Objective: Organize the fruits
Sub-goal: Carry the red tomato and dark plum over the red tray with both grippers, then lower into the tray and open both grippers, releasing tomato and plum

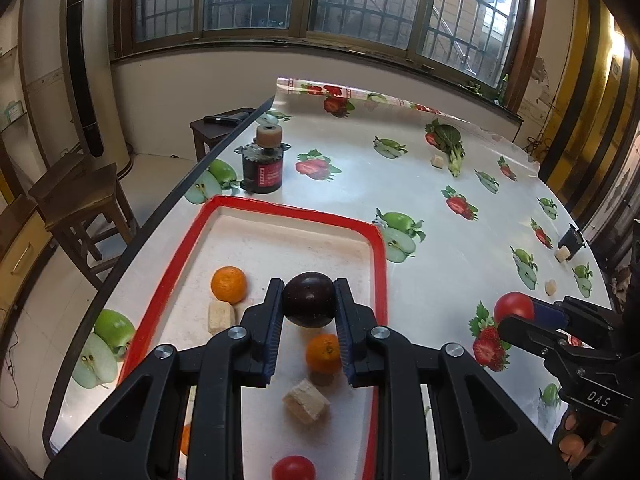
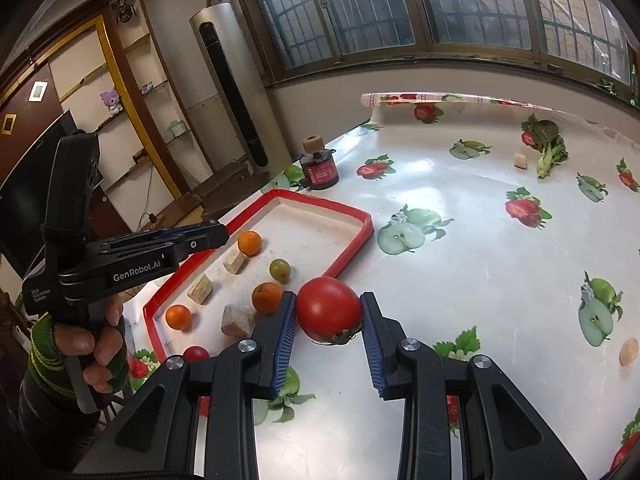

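Left wrist view: left gripper (image 1: 308,300) clamps a dark plum (image 1: 309,299) above the red-rimmed tray (image 1: 382,264); "DAS" is legible on the right gripper (image 1: 520,314).

Right wrist view: right gripper (image 2: 329,312) clamps a tomato (image 2: 329,307) (over tablecloth (image 2: 460,264), just right of the tray's edge); "GenRobot.AI" marks the other unit. Open tablecloth lies rightward.

A lived-in home room.
Fruit-print oilcloth (image 2: 460,208) covers the surface; barred windows (image 1: 320,0), a wooden stool (image 1: 80,200), a standing air conditioner (image 2: 232,80), toy-stocked shelves (image 2: 132,80).
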A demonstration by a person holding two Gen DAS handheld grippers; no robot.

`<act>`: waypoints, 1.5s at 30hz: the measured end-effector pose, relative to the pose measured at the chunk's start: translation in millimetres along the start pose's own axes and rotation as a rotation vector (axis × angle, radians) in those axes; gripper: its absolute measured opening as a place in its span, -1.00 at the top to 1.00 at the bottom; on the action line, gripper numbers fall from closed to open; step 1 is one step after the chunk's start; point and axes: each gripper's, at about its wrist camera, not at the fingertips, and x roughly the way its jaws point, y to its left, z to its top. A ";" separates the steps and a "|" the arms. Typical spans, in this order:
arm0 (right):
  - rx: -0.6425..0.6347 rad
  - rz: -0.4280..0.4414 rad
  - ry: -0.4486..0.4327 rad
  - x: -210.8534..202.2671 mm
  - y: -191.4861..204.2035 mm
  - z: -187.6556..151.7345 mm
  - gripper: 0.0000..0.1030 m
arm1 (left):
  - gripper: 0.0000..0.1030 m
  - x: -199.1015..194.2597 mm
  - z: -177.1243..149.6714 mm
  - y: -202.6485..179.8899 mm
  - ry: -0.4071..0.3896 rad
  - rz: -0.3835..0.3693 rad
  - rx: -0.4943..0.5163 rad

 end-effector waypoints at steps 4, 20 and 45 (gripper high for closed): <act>-0.010 0.022 0.006 17.9 8.1 13.3 0.37 | 0.57 7.8 9.6 17.2 0.007 0.010 -0.035; -0.017 0.059 0.022 85.8 27.5 56.1 0.37 | 0.57 52.8 34.9 45.7 0.064 0.037 -0.063; -0.084 0.026 0.198 189.9 28.2 48.0 0.31 | 0.56 133.7 33.1 68.1 0.254 0.088 -0.135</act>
